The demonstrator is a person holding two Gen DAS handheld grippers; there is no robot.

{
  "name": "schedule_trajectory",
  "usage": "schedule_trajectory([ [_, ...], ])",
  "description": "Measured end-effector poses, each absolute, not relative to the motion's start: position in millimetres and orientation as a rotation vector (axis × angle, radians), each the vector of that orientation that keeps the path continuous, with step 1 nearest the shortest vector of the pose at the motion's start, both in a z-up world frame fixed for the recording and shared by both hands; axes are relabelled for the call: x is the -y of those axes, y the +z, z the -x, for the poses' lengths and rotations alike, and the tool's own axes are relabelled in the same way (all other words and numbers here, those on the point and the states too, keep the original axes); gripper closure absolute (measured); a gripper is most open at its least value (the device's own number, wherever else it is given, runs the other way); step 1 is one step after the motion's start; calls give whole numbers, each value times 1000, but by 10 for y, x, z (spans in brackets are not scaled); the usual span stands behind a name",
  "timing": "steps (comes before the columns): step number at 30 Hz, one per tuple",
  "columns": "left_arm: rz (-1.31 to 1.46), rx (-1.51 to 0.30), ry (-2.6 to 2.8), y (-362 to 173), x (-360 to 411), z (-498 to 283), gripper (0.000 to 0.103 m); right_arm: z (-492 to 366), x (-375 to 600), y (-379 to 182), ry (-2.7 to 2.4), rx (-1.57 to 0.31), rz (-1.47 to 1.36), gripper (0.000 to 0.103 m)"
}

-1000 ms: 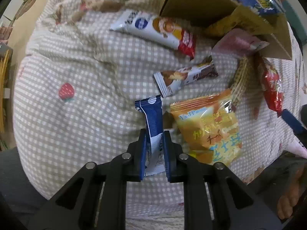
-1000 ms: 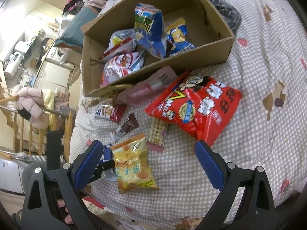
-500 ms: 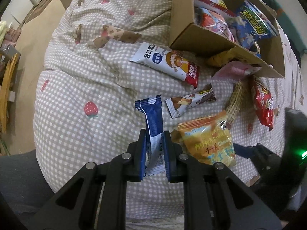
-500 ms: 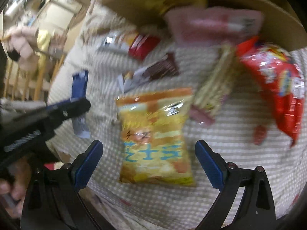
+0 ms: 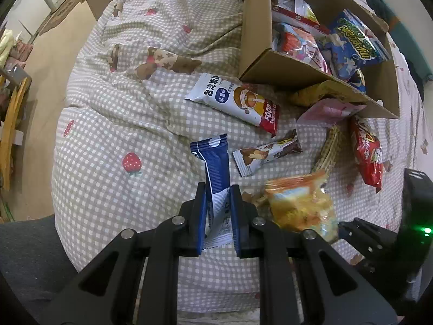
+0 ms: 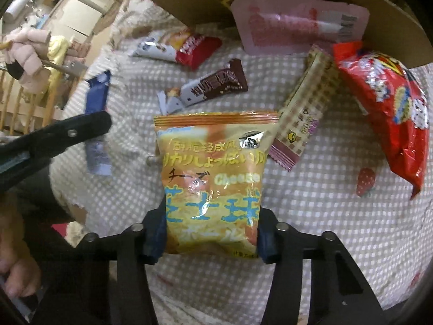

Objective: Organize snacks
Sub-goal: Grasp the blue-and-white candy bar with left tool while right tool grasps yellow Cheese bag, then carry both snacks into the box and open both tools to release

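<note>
The right gripper (image 6: 209, 233) has dropped over the orange cheese puff bag (image 6: 213, 178) on the quilt (image 5: 113, 140), jaws closing around it, and squeezing hard could crush it, while the left gripper (image 5: 217, 214) pinches the blue wrapper (image 5: 216, 173).

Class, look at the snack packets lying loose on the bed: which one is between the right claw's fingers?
The orange cheese-ball bag. The right claw is closing on its lower end; the red bag and chocolate bar lie untouched beyond it.
</note>
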State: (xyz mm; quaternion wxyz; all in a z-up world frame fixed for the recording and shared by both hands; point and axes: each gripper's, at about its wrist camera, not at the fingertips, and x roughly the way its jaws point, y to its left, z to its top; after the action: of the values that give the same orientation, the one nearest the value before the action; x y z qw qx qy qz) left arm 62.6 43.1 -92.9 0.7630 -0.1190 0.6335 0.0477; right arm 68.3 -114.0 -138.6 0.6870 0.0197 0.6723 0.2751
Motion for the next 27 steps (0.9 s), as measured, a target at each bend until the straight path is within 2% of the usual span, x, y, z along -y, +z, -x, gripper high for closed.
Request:
schedule_trajectory([
  [9, 232, -1371, 103, -931, -365, -611, 90, -601, 1588, -1033, 674, -1417, -166, 54],
  [14, 217, -1348, 110, -890, -316, -608, 90, -562, 1939, -729, 710, -1261, -276, 54],
  [17, 183, -1298, 106, -769, -241, -591, 90, -593, 2137, -530, 692, -1159, -326, 54],
  [27, 145, -1179, 34, -291, -78, -748, 90, -839, 2552, -137, 549, -991, -425, 54],
])
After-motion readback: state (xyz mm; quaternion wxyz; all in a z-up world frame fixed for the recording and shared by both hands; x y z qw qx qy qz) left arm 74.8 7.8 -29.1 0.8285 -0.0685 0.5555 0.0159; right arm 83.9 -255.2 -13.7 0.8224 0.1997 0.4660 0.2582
